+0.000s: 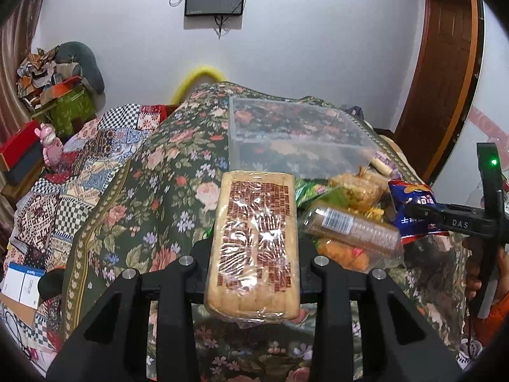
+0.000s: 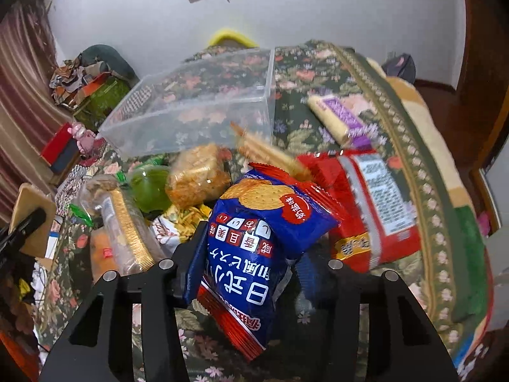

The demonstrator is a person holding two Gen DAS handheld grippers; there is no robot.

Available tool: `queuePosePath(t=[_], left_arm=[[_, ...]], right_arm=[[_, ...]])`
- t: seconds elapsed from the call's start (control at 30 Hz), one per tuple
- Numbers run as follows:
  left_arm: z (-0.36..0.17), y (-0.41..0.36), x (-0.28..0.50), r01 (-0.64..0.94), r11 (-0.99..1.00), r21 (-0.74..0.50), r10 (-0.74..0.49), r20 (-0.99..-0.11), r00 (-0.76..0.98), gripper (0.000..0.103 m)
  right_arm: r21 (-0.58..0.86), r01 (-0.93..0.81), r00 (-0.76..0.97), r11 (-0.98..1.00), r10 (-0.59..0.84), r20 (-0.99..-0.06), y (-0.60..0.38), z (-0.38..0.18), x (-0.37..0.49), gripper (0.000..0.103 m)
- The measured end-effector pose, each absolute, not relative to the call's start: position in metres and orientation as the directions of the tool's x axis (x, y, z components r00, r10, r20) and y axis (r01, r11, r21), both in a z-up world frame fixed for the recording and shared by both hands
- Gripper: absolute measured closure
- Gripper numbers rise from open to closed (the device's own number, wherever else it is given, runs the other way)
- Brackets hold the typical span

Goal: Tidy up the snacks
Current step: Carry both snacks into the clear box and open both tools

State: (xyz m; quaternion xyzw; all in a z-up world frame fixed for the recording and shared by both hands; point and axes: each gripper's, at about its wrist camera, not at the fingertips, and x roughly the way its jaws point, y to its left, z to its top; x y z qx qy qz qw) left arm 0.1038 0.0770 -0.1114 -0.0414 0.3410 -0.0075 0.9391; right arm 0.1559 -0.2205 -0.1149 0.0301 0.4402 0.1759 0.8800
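Note:
My left gripper [image 1: 254, 261] is shut on a clear-wrapped pack of tan biscuits [image 1: 254, 242], held above the floral cloth. My right gripper [image 2: 251, 267] is shut on a blue biscuit bag [image 2: 251, 248] with a red edge; it also shows in the left wrist view [image 1: 413, 210]. A clear plastic bin [image 1: 292, 137] stands empty behind the snack pile; it also shows in the right wrist view [image 2: 197, 102]. The pile holds a round-cracker sleeve [image 1: 350, 226], a fried snack bag [image 2: 198, 175], a green pack [image 2: 149, 187] and a red bag [image 2: 369, 203].
A purple-labelled wafer pack [image 2: 340, 117] lies alone on the floral cloth [image 1: 152, 175] to the right of the bin. Patchwork bedding [image 1: 63, 184] and boxes with a pink toy [image 1: 51, 146] sit at the left. A wooden door [image 1: 445, 79] is at the right.

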Motion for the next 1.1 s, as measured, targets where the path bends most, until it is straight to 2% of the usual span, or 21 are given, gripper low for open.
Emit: queuePosePath(t=[0.5,1.1], left_arm=[[-0.072,0.067,0.152,0.023,0.993,-0.112,-0.085,-0.587,0.805,0.068],[-0.052,0.050,0.242,0.037,0.997,-0.065,-0.067,-0.573,0.817,0.068]], right_arm=[[0.193,-0.345,0.642,0.919,0.381,-0.666,-0.212,-0.071,0.169,0.060],[0.155,-0.375,0.704,0.914,0.390,-0.594,-0.179,-0.045,0.235,0.060]])
